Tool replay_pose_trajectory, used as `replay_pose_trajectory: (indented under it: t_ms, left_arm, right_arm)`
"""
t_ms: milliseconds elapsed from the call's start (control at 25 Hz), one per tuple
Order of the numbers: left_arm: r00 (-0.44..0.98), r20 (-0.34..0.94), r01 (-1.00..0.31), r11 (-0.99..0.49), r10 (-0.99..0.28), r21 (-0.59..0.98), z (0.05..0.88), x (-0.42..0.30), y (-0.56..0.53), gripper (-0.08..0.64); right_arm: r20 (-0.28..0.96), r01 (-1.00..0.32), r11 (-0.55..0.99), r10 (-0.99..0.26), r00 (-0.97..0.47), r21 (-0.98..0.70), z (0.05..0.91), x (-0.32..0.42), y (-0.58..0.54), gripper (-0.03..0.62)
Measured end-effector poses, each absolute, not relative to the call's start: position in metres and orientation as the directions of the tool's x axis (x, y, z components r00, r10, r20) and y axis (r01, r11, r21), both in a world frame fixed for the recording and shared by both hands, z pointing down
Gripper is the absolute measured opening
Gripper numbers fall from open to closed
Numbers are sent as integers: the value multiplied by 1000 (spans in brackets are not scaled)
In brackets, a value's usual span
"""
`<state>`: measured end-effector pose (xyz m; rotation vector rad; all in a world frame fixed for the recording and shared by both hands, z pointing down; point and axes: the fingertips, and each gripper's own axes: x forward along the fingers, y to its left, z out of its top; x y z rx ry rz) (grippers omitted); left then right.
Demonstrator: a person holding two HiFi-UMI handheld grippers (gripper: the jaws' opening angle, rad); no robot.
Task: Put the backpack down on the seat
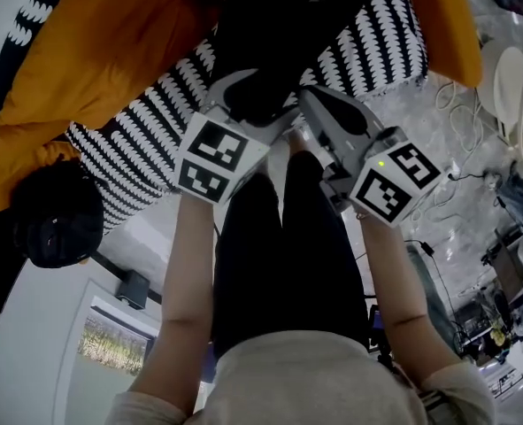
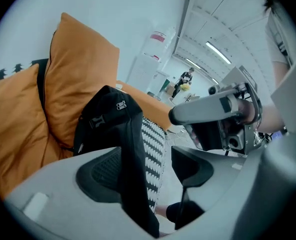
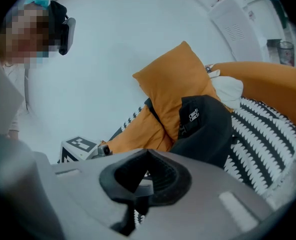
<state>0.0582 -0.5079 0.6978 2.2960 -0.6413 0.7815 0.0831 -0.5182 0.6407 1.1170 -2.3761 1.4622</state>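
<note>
The black backpack [image 1: 274, 34] rests on the black-and-white patterned seat [image 1: 380, 51], leaning on an orange cushion [image 2: 77, 74]. My left gripper [image 1: 250, 104] stands open at the pack's near edge. In the left gripper view [image 2: 148, 169] a black strap [image 2: 132, 179] of the backpack [image 2: 107, 114] hangs between the wide jaws, against the left pad, unpressed. My right gripper [image 1: 327, 113] is just to its right, jaws together with nothing clearly between them [image 3: 145, 176]. The right gripper view shows the backpack [image 3: 205, 129] ahead on the seat.
Orange cushions [image 1: 102, 42] line the sofa's back and side. A black object [image 1: 57, 224] lies on the floor at the left. Cables [image 1: 456, 184] and gear clutter the floor at the right. The person's black-trousered legs [image 1: 288, 264] stand close to the seat's front.
</note>
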Motion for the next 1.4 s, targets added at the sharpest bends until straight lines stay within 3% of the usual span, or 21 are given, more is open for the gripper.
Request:
replay_pose_trajectory:
  t_ms: [480,720,840,1000,1240,1400]
  left_arm:
    - [703,603,-656,-672,-378,343,606,28,-502,313]
    - [746,449,-653,-671,-492,350,537,24,-498,301]
    - [744,420,-658,-678,-520,327,511,18,-490,245]
    - [751,397,-651,-694,-528,308,479,16,-476,93]
    - [757,348,-647,-709,-554,279,424,13,-467,14]
    - [774,277,-633,-706,-570,317,387,15,-462,8]
  right_arm:
    - [448,-673,305,-556,-700,-673,571,80,-505,3]
    - [402,-651,376,-556,-728,-659,526,61,-497,3]
    - [372,-650,408,-575,-728,-642,500,57,-496,3]
    - [347,-639,476,-565,-749,-604,467,53,-488,3]
    - [298,-625,523,-577,-760,-580,414,55,-479,3]
    - [256,-605,525,-591,-765,-599,384,60,-472,3]
